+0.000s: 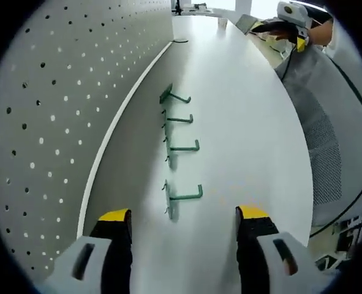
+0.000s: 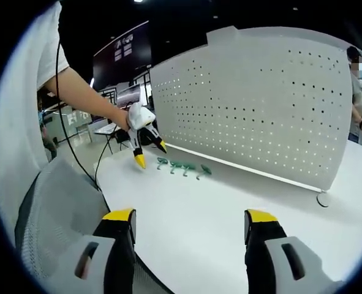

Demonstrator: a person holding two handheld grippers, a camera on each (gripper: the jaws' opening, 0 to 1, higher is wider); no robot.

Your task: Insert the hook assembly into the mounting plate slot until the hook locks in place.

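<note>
Four green hooks [image 1: 179, 147] lying in a row on the white surface [image 1: 242, 122] beside the pegboard [image 1: 52, 110] — seen close from the left gripper view. From the right gripper view, left gripper [image 2: 149, 153] hovering over them; both grippers released, jaws apart, empty.

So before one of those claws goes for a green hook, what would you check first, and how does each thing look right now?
1. Four green hooks lie in a row on the white table, apart from each other: ok.
2. Left gripper open, nothing between the jaws: ok.
3. Left gripper lined up with the nearest hook, which lies just ahead of the jaws: ok.
4. Right gripper open and holding nothing, back from the hooks: ok.
5. Pegboard panel standing upright behind the hooks: ok.
6. Which hole or slot the hook should enter: cannot tell.
</note>
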